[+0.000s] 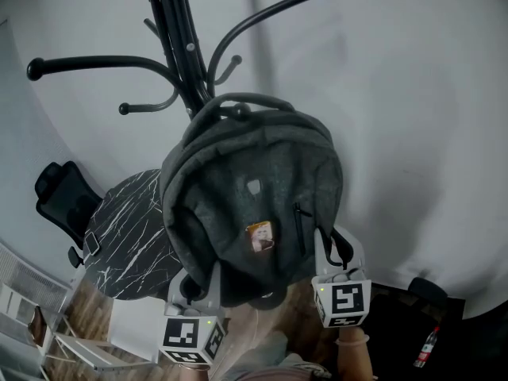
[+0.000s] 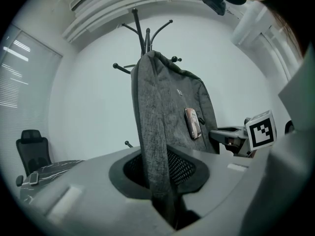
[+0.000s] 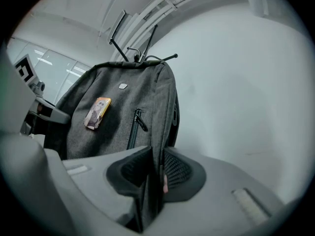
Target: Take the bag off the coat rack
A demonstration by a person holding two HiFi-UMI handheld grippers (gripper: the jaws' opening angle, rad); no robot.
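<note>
Both of my grippers are clamped on the bag (image 1: 254, 189).

From the head view, my left gripper (image 1: 200, 280) is at the lower left of the frame, with its jaws closed on the bag's lower left edge. My right gripper (image 1: 329, 248) is at the lower right, pinching the lower right edge. The grey bag fills the middle of the frame. Its top handle lies against the pole of the coat rack (image 1: 178, 46), which runs up to the top edge with its hooks spread to both sides. I cannot tell whether the handle rests on a hook. A dark marbled table (image 1: 127, 236) and a black chair (image 1: 63, 201) are at the left, and a bottle (image 1: 427, 346) stands at the lower right corner.

In the left gripper view, the jaws at the bottom centre press on a fold of the bag's side, which rises straight up the middle of the frame. A small badge (image 2: 193, 123) sits on the bag's face, right of centre. The right gripper's marker cube shows at the right.

In the right gripper view, the jaws at the bottom centre squeeze the bag's other side edge. The bag fills the left half of the frame, and a zip (image 3: 135, 127) sits just above the jaws. The rack's hooks poke out above the bag's top.
</note>
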